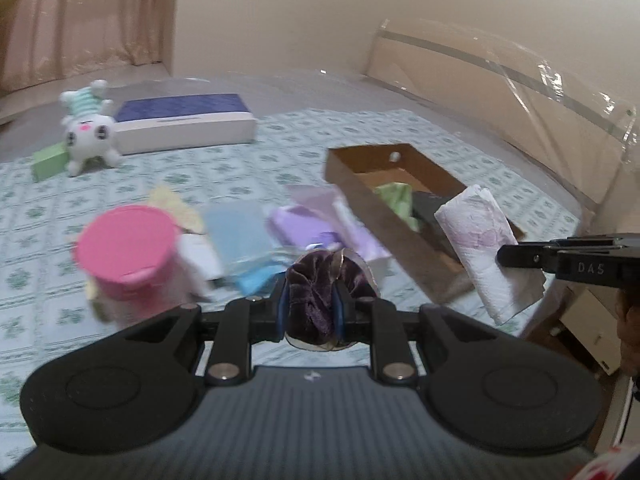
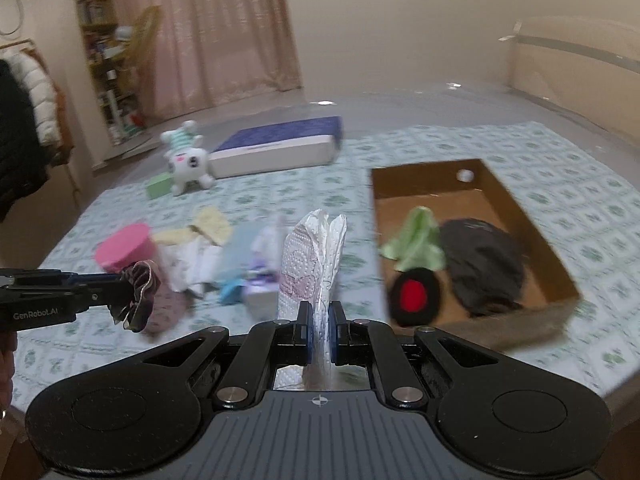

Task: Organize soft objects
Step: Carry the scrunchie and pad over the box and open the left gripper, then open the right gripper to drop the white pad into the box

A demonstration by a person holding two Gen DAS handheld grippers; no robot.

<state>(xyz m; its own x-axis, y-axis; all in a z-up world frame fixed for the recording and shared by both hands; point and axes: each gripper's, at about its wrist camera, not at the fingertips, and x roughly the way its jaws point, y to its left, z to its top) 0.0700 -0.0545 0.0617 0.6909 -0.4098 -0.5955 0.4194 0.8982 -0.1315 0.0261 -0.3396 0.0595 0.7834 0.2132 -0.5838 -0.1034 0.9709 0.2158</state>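
Left tongs clamped on a crumpled dark purple velvet scrunchie, carried clear of the bed's green-patterned sheet. Right tongs pinched shut on a folded white embossed paper towel, held upright so it hangs free. Both loads near the shallow brown cardboard box, apparently the collection point, already containing a green cloth and dark fabric. Loose soft items left beside the pink round lid.
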